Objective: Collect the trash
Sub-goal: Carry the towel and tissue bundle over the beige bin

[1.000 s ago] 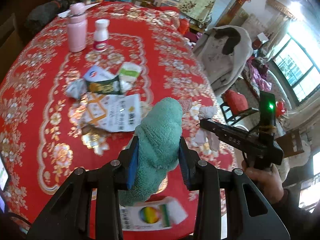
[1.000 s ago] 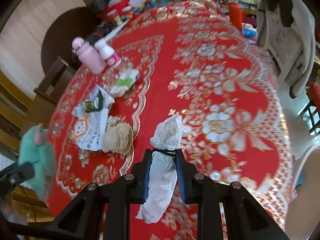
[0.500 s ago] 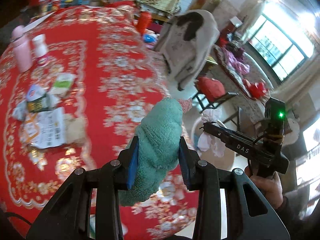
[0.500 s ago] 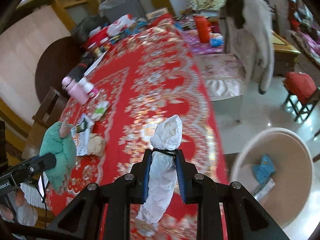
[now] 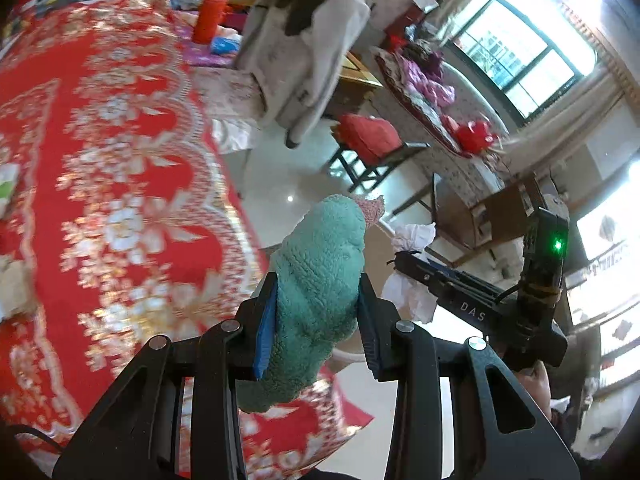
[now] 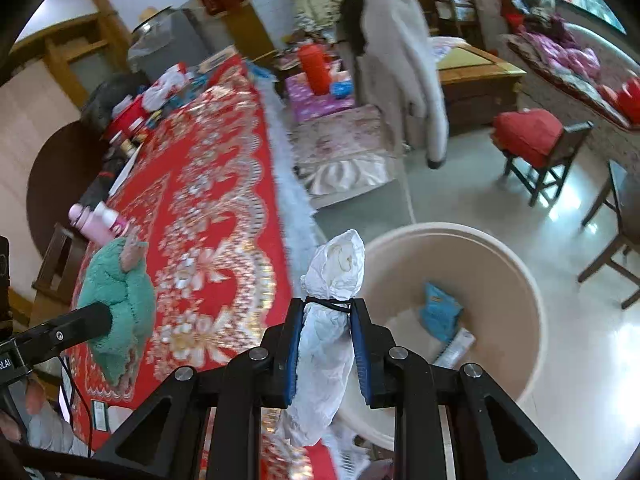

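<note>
The letters "DAS" stand in white on the black side of the right gripper (image 5: 404, 258) as seen from the left wrist camera; a green light glows on its upright block. No other writing can be read.

1 teal-green fluffy terry cloth (image 5: 320, 280) is clamped between the 2 blue-padded fingers (image 5: 266, 320) of the left gripper (image 5: 316, 312), sticking up past the fingertips with a bit of pink knit at its top. It is held above the edge of the desk, which is covered by a red tablecloth with gold and white flower patterns (image 5: 120, 140).

1 crumpled white paper tissue wad (image 6: 330, 320) is clamped in the right gripper (image 6: 326, 334), a thin black band crossing it at the fingertips. It is held beside the desk's edge, over the near rim of 1 round beige plastic trash bin (image 6: 520, 280) standing on the glossy floor. Inside the bin lie 1 blue packet (image 6: 440, 312) and 1 pale wrapper (image 6: 456, 346).

On the desk, 1 pink bottle (image 6: 86, 222) lies close to 1 small white bottle (image 6: 112, 218).
</note>
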